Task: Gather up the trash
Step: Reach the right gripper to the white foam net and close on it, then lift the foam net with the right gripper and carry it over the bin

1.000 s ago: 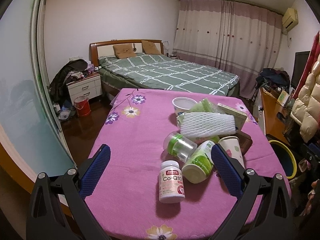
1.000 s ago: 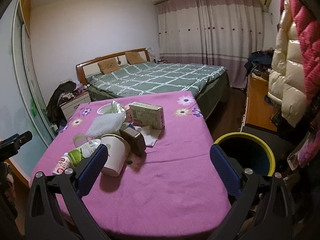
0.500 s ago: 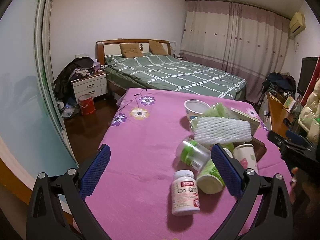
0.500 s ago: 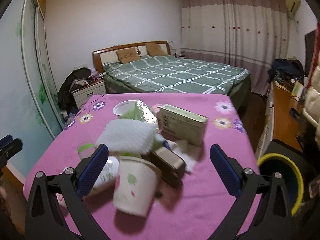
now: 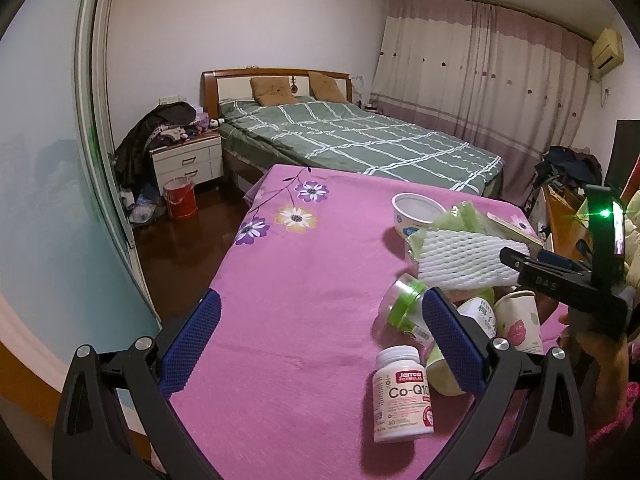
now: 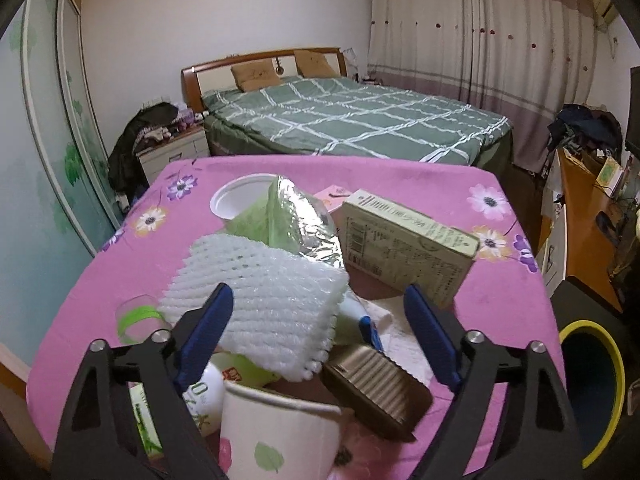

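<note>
Both tongs have pushed in toward the heap of rubbish, the right far more than the left, so the paper cup [image 6: 276, 436] now fills the bottom of its view. Taking the cup as landmark and going left to right: the left tongs [image 5: 320, 344] hang wide apart and empty to its left, above bare pink tabletop [image 5: 280, 280], with the white pill bottle [image 5: 404, 396] lying just beside their right pad. The right tongs [image 6: 320, 340] straddle the space directly above the cup, jaws closing but not yet pressing anything, the foam netting [image 6: 260, 300] lying behind. Right of the cup, off the tabletop, waits the yellow-rimmed bin [image 6: 600, 392], probably the cup's destination.
</note>
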Available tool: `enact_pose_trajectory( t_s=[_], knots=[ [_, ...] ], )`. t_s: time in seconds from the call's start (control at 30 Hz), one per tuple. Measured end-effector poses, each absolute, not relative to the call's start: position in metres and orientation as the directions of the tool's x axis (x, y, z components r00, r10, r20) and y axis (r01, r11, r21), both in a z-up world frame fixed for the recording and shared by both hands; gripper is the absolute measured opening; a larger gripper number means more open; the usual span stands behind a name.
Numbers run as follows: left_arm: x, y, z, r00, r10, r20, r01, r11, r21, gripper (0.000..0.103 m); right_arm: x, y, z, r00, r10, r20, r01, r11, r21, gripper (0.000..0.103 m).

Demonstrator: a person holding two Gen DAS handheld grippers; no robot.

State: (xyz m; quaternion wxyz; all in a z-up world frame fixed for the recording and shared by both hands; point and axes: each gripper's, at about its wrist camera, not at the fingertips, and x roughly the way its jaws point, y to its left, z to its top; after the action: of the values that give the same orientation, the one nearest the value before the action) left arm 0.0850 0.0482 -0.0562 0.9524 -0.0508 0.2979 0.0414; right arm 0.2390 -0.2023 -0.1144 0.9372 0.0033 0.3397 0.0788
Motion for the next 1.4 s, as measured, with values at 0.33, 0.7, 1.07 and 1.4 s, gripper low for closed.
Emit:
enact_pose_trajectory(
  t_s=[0.33,0.7,1.07,1.4],
  knots=[
    [0.092,0.05,-0.066,0.807,0.037,-0.589,-0.104,0.991,-0.081,0.099,0.243,-0.203,-0.117,0.746,0.169,-0.645,-0.147,0.985,0.088,0.039],
    [0.092,0.048,-0.071,0.808,0.025,-0.589,-0.093,0.992,-0.086,0.099,0.19,-0.203,-0.074,0.818,0.271,-0.508,-0.215,0.962,0.167,0.017],
    [0.087,0.046,-0.068,0.814,0.011,-0.581,-0.078,0.993,-0.09,0.099,0.141,-0.237,-0.025,0.902,0.216,-0.374,-0.16,0.971,0.176,0.016],
    [0.085,0.031,-0.067,0.811,-0.01,-0.585,-0.05,0.995,-0.086,0.099,0.121,-0.342,-0.039,0.916,-0.042,-0.4,0.139,0.966,0.216,0.016]
  ],
)
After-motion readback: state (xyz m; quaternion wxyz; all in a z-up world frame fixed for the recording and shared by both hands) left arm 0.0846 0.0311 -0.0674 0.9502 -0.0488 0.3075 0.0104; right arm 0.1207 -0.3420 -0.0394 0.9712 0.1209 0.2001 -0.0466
